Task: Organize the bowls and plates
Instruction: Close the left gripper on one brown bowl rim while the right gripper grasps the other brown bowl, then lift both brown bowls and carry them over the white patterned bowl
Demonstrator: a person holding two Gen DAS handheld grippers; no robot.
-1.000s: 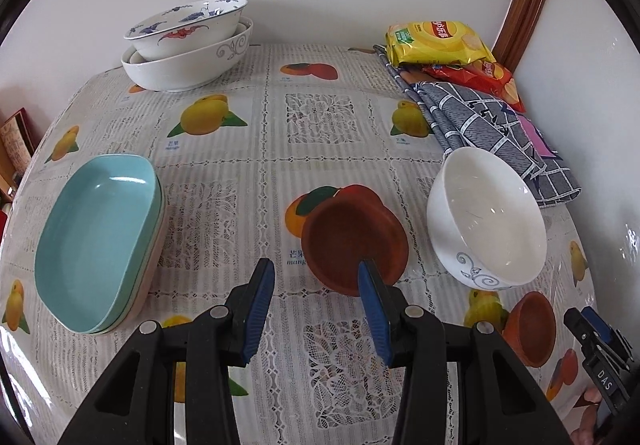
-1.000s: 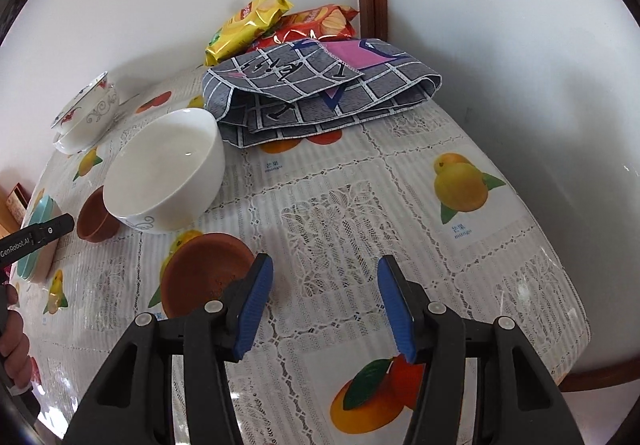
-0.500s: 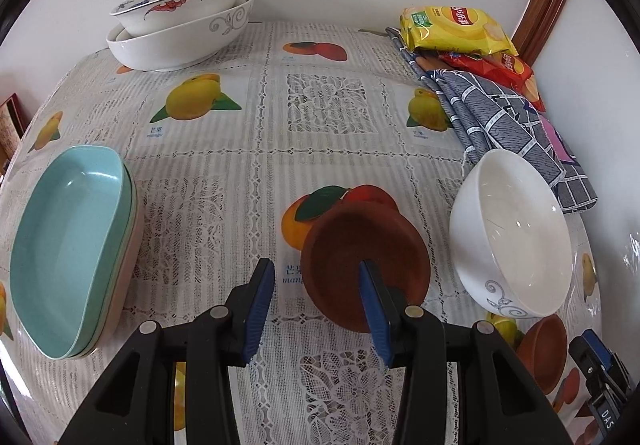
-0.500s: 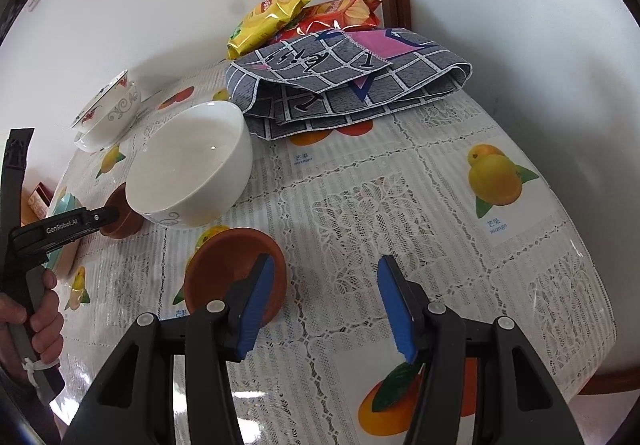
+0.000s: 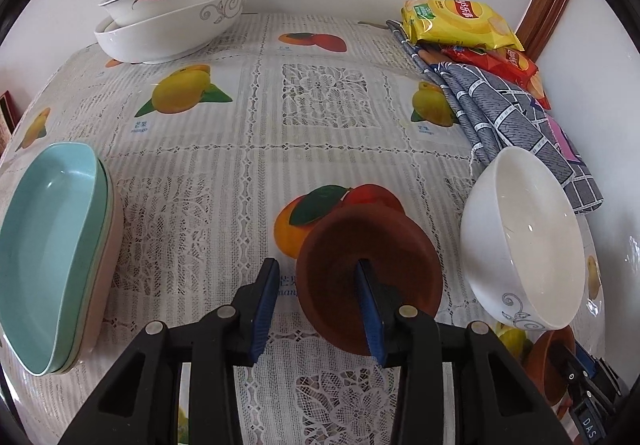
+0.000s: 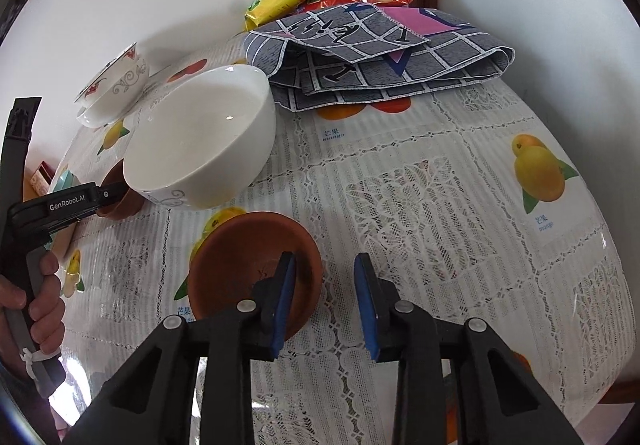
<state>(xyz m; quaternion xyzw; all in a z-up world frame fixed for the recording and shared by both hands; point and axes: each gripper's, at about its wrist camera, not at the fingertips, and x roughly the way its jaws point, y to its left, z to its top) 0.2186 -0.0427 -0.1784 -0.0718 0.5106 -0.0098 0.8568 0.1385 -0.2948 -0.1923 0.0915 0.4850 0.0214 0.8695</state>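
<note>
My left gripper (image 5: 316, 305) is open, straddling the near rim of a brown saucer (image 5: 384, 245) on the table; its right finger sits inside the dish. My right gripper (image 6: 325, 299) is open over the right rim of a second brown saucer (image 6: 240, 261), with its left finger inside. A white bowl (image 5: 524, 241) stands between the two saucers, also seen in the right wrist view (image 6: 200, 149). Stacked teal oval plates (image 5: 44, 253) lie at the left. Two nested patterned bowls (image 5: 172, 25) stand at the back left.
A folded grey checked cloth (image 6: 380, 57) and snack bags (image 5: 460, 21) lie at the back right by the wall. The table edge drops off close to the right (image 6: 616, 325). The fruit-print tablecloth (image 5: 320, 97) covers the table.
Both grippers have moved forward and down onto the rims of their brown saucers. The left one has come in from the near side, the right one has shifted left over its saucer.
</note>
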